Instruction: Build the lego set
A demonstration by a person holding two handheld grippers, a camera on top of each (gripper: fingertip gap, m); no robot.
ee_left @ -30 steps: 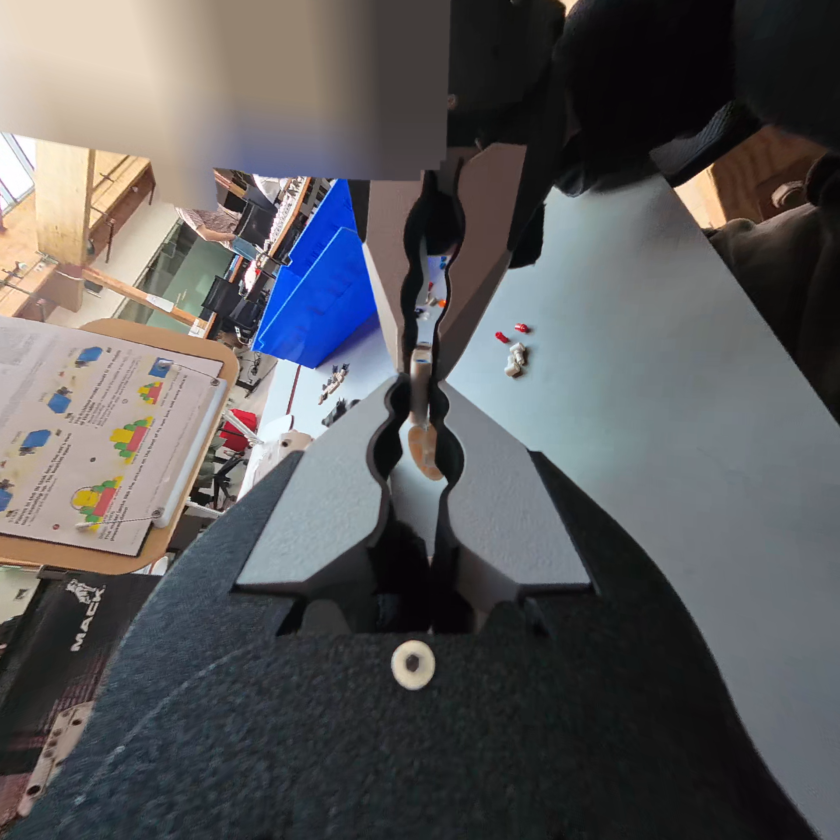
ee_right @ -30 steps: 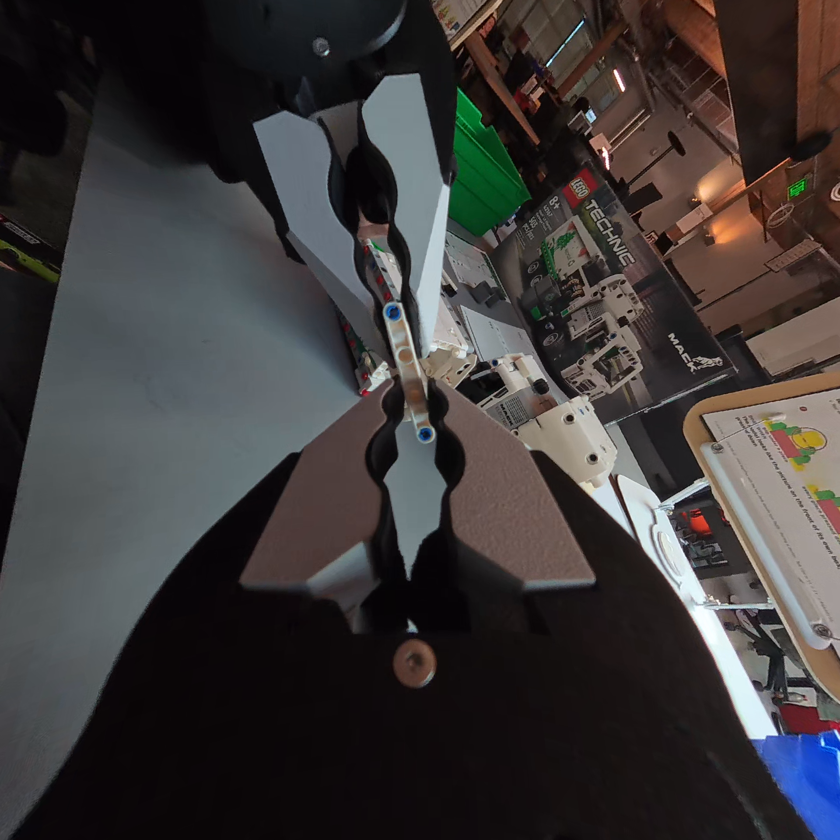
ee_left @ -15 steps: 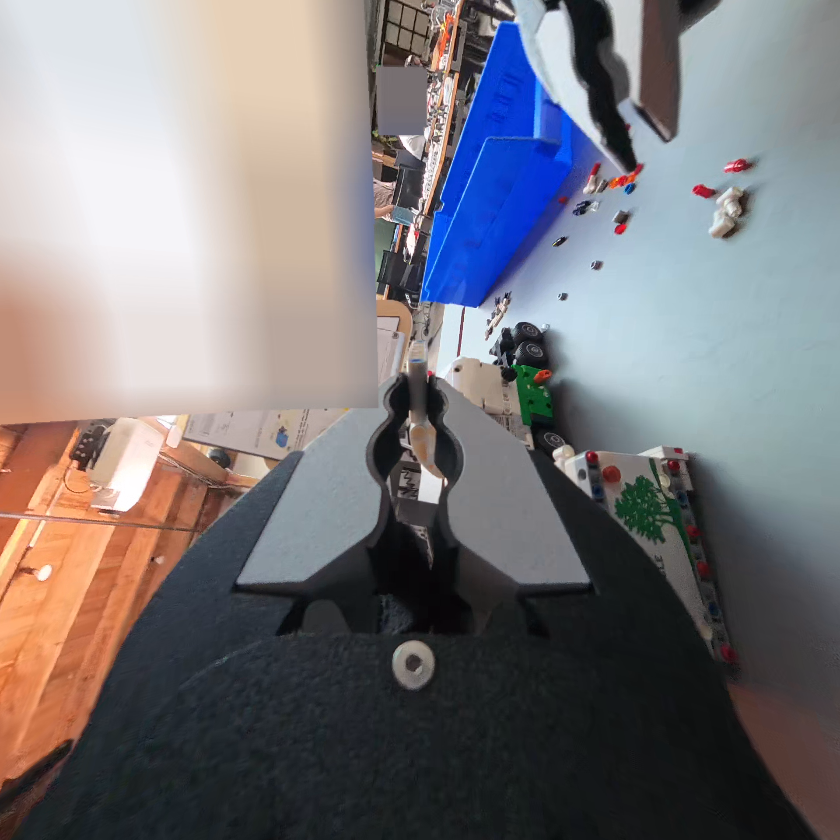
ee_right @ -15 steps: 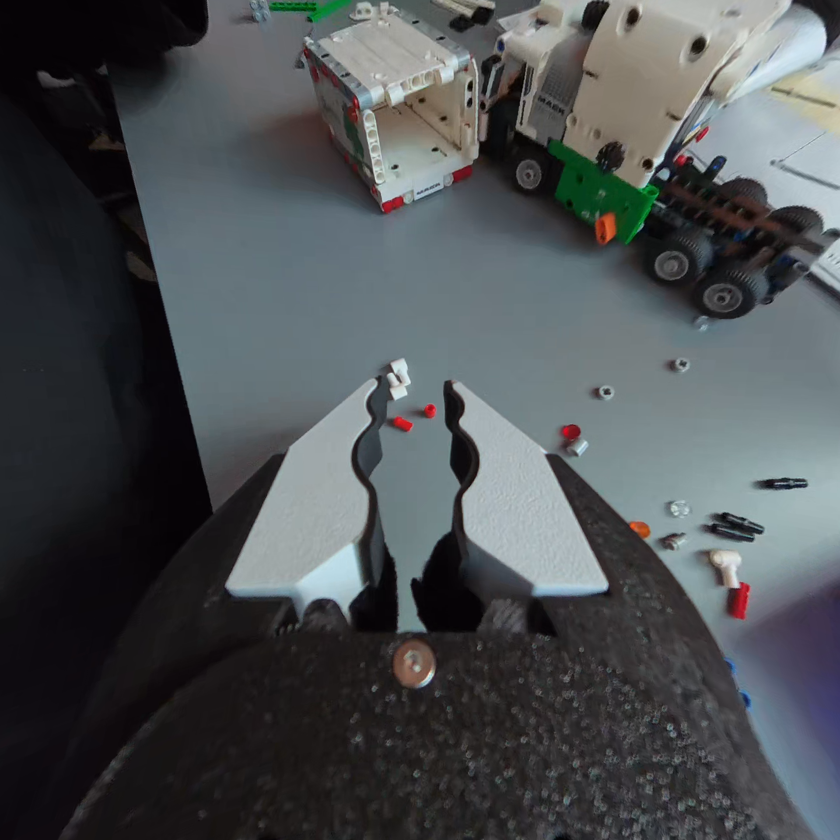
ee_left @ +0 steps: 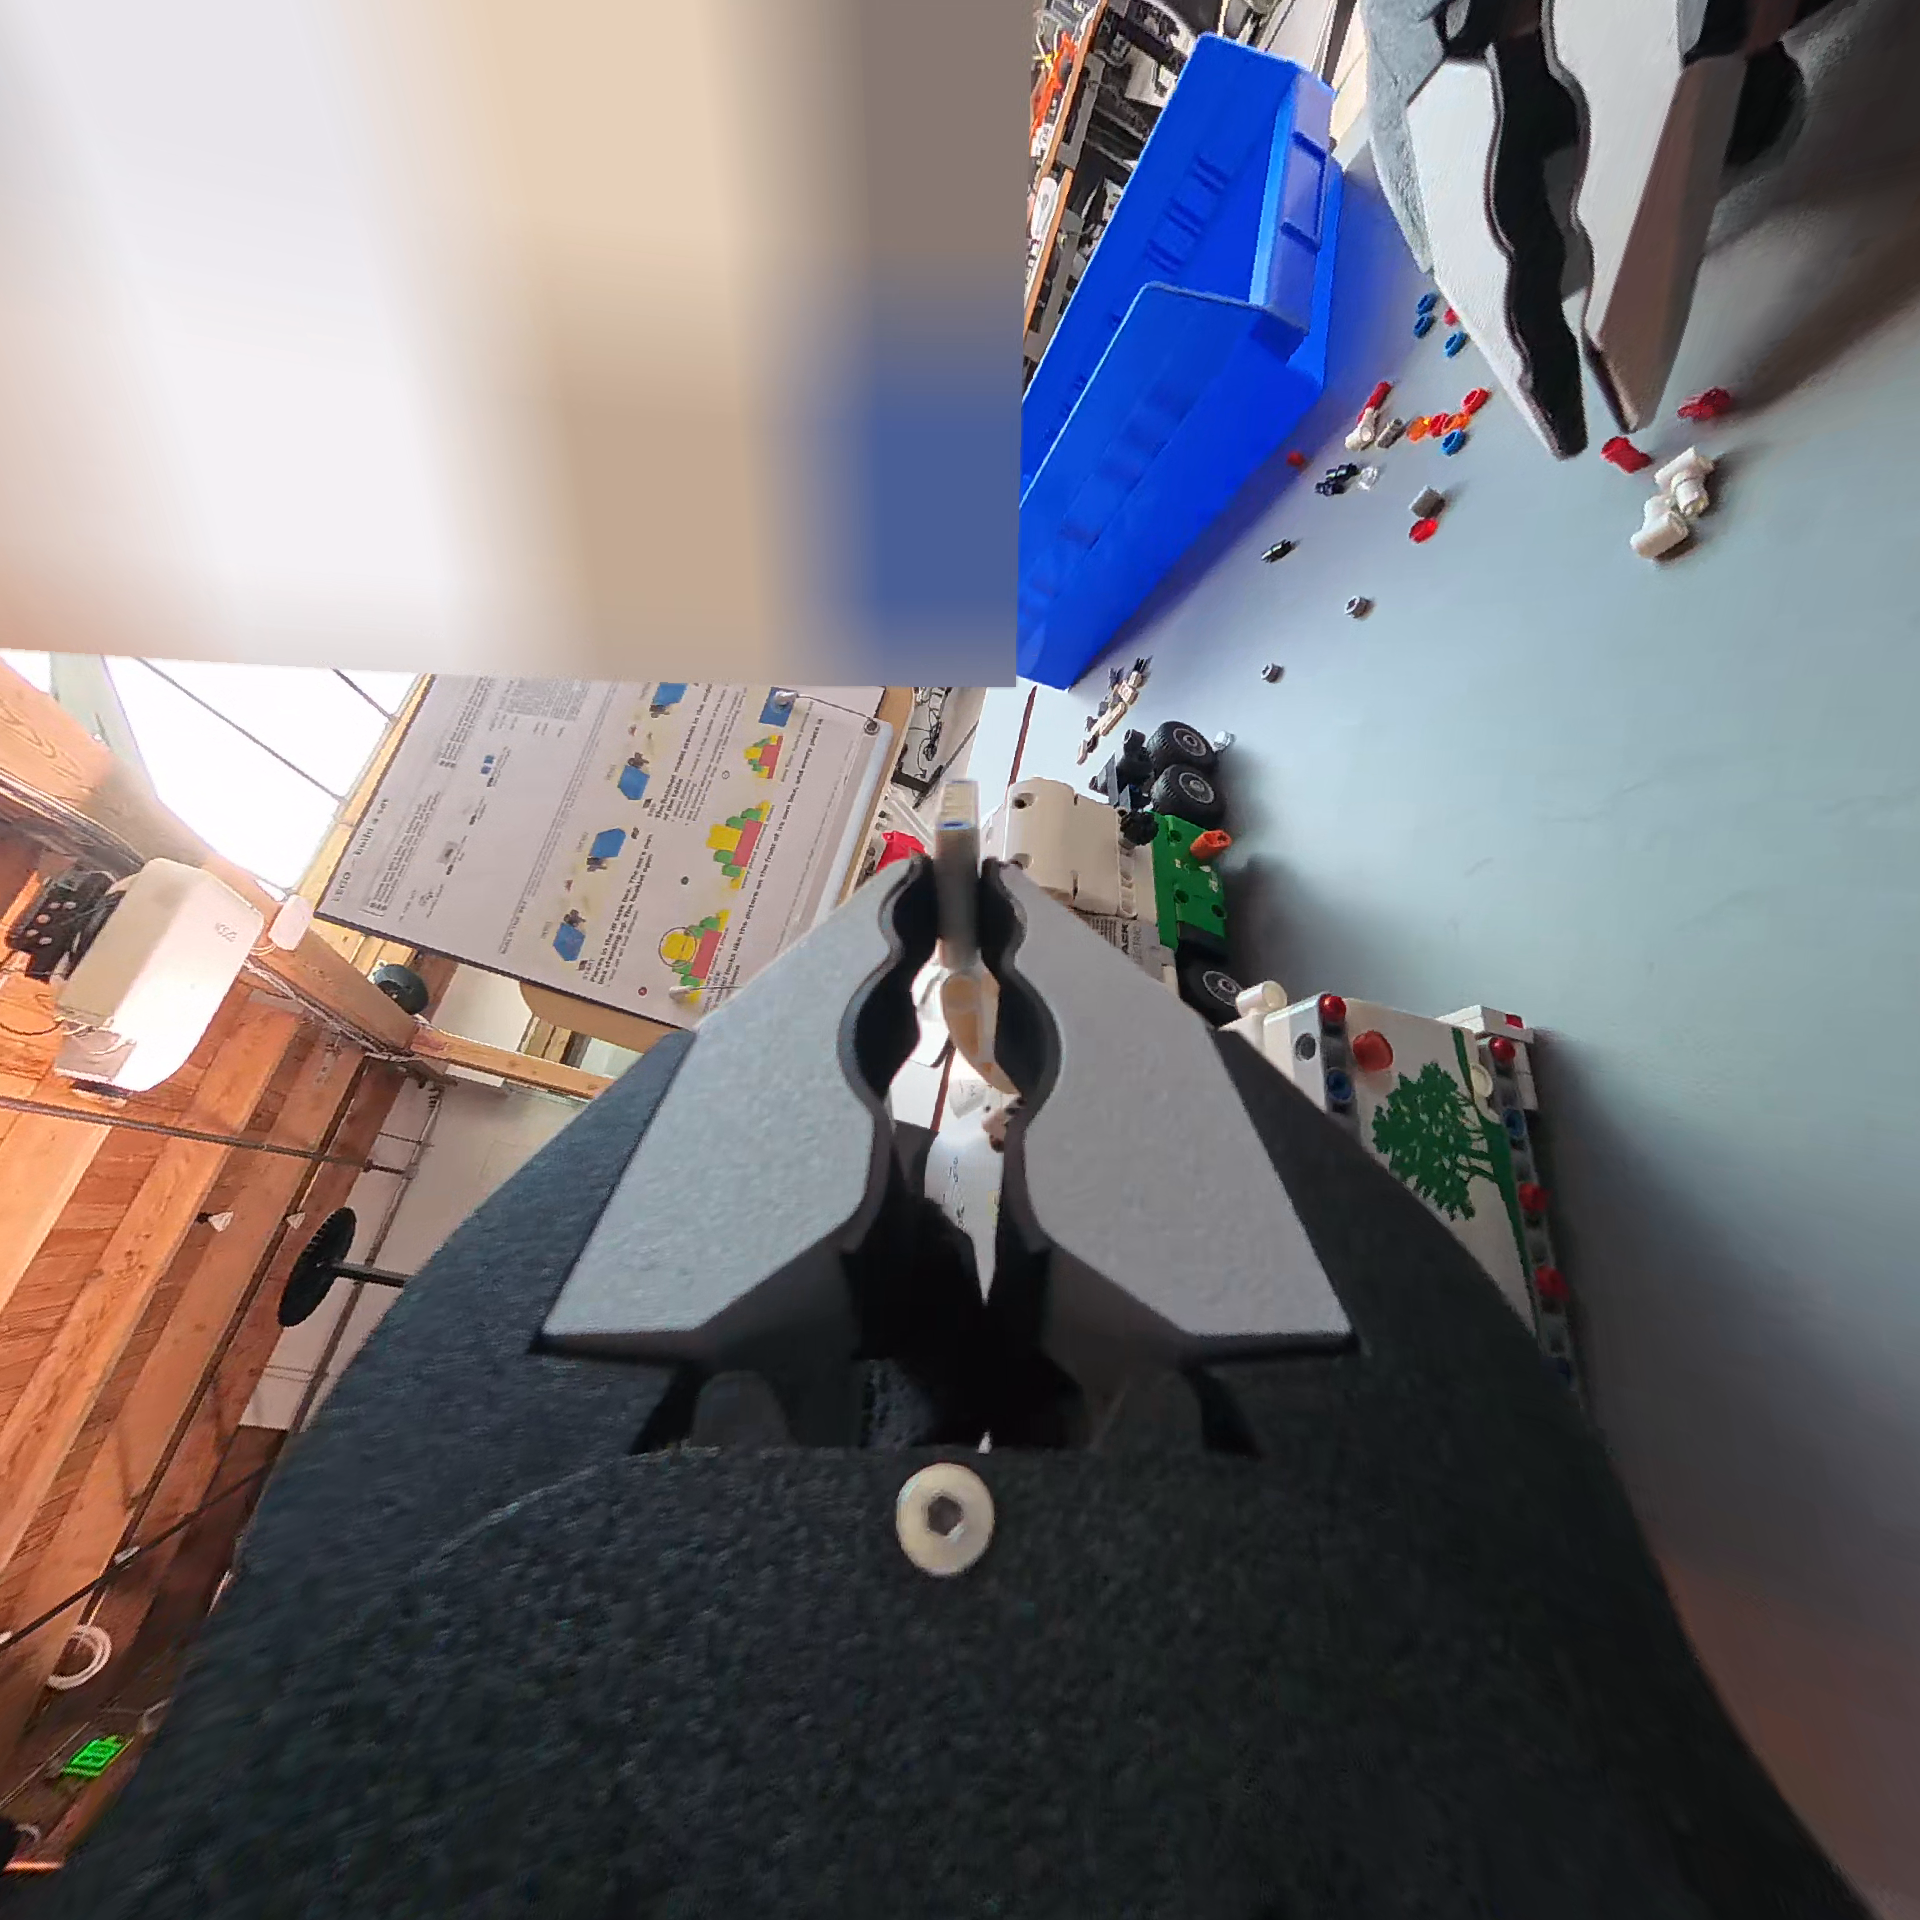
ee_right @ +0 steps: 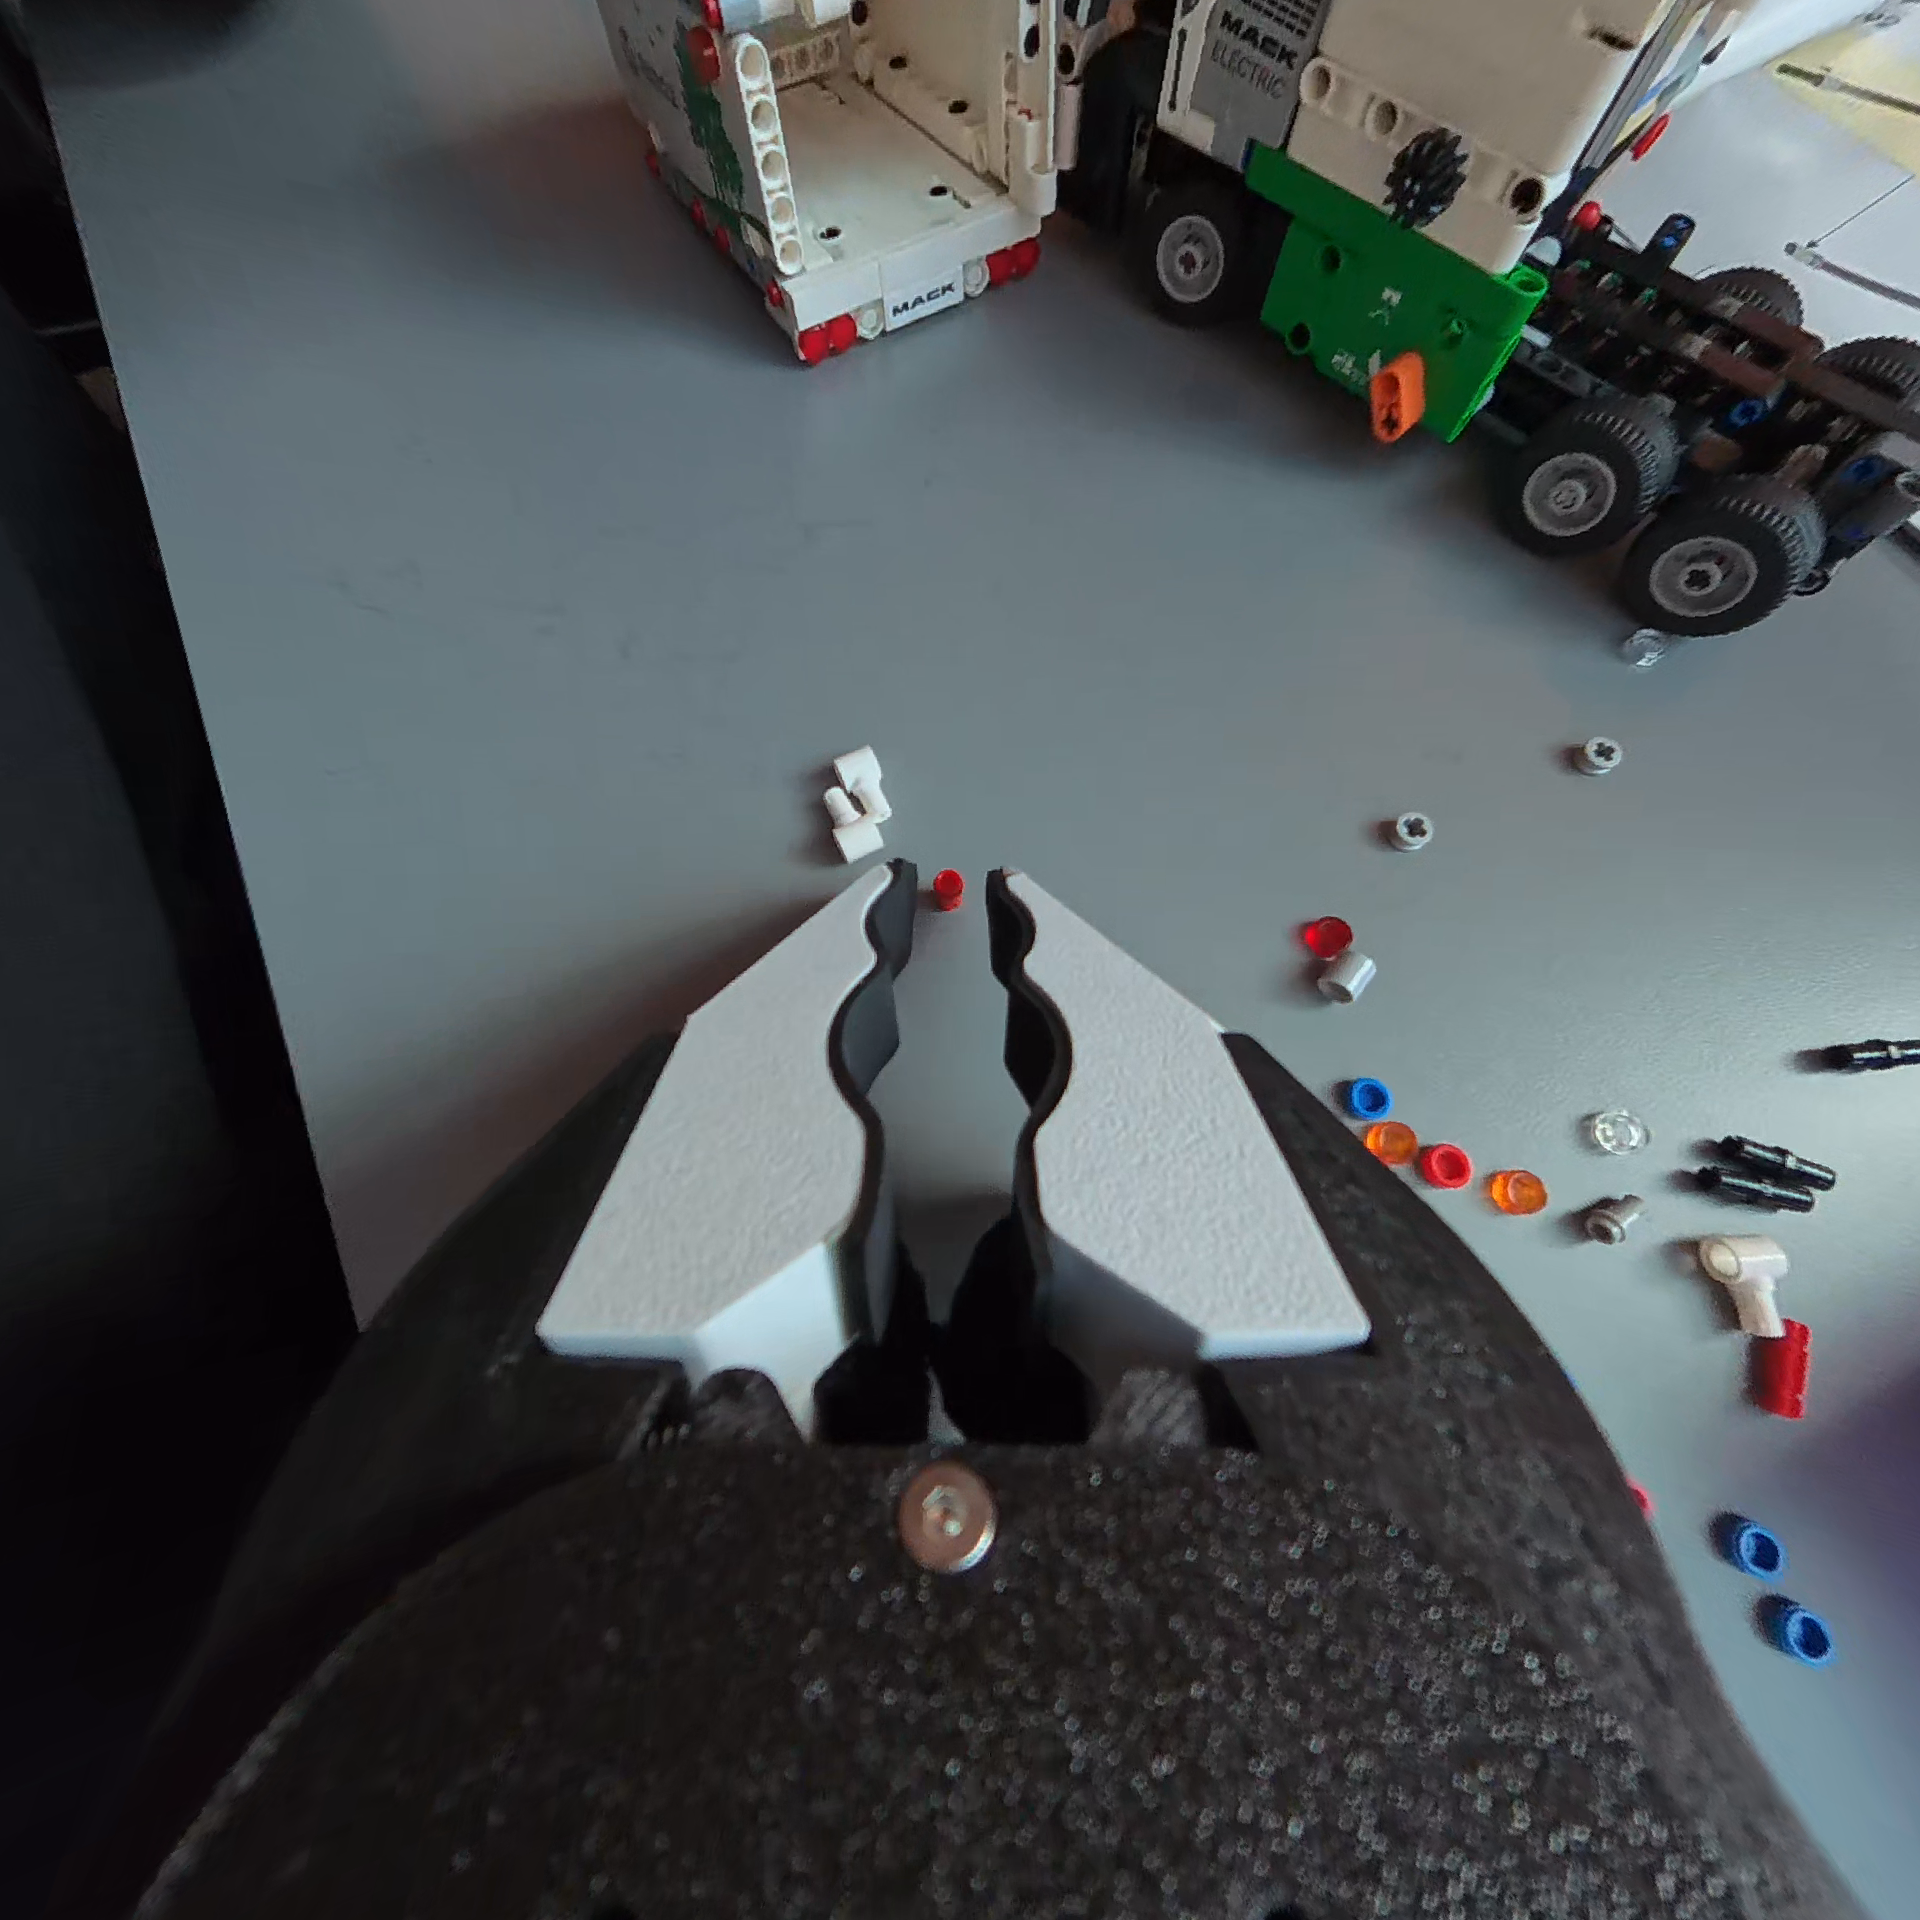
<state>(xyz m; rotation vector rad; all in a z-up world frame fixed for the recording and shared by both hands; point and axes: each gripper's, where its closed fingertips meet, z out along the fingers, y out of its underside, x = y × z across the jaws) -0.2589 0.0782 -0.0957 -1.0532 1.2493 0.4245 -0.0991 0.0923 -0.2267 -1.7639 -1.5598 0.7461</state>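
Right gripper [ee_right: 948,883], jaws parted narrowly, points down at the grey table [ee_right: 540,582]; we see a small red stud [ee_right: 947,888] lying between its fingertips, with a white connector piece [ee_right: 857,805] just beside the left tip. Left gripper [ee_left: 961,883] is clamped on a slim white beam [ee_left: 958,883] with a blue pin at its far end. Half a second ago the right gripper stood farther back from the stud; a second ago it gripped that beam together with the left. We note the table edge close on the left, open surface ahead up to the white cargo box [ee_right: 831,177] and the truck [ee_right: 1455,239], and loose studs scattered to the right.
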